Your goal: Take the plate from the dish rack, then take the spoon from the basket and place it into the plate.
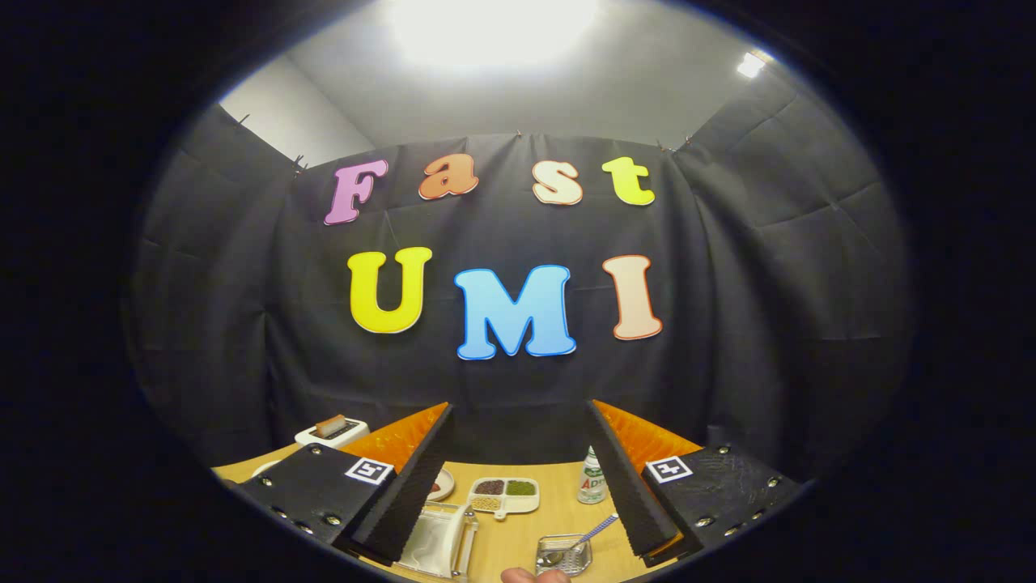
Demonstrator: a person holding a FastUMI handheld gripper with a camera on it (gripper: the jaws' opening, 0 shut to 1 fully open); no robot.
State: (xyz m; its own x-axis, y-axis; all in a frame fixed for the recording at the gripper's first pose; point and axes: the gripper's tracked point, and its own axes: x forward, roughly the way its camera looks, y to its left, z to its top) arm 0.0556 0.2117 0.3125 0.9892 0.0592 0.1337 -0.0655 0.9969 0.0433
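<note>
Black two-finger gripper (518, 486) held high over the wooden table (518, 542), fingers wide apart, gripping nothing. White plate in the wire dish rack (441, 542) under the left finger. Right of that rack, blue-handled spoon (587, 538) in a small wire basket (564, 556).

Wooden table (558, 502), light tan top. On it, far side: white toaster (333, 431) with a slice in its slot, at the table's back corner. Small dish (441, 484) with dark contents beside a white three-part tray (503, 495) holding brown, green and yellow grains. Bottle (592, 479) upright, near the tray. Near side: dish rack (441, 541) holding a white plate (429, 538); wire basket (564, 555) apart from it, blue-handled spoon (589, 536) leaning out.
</note>
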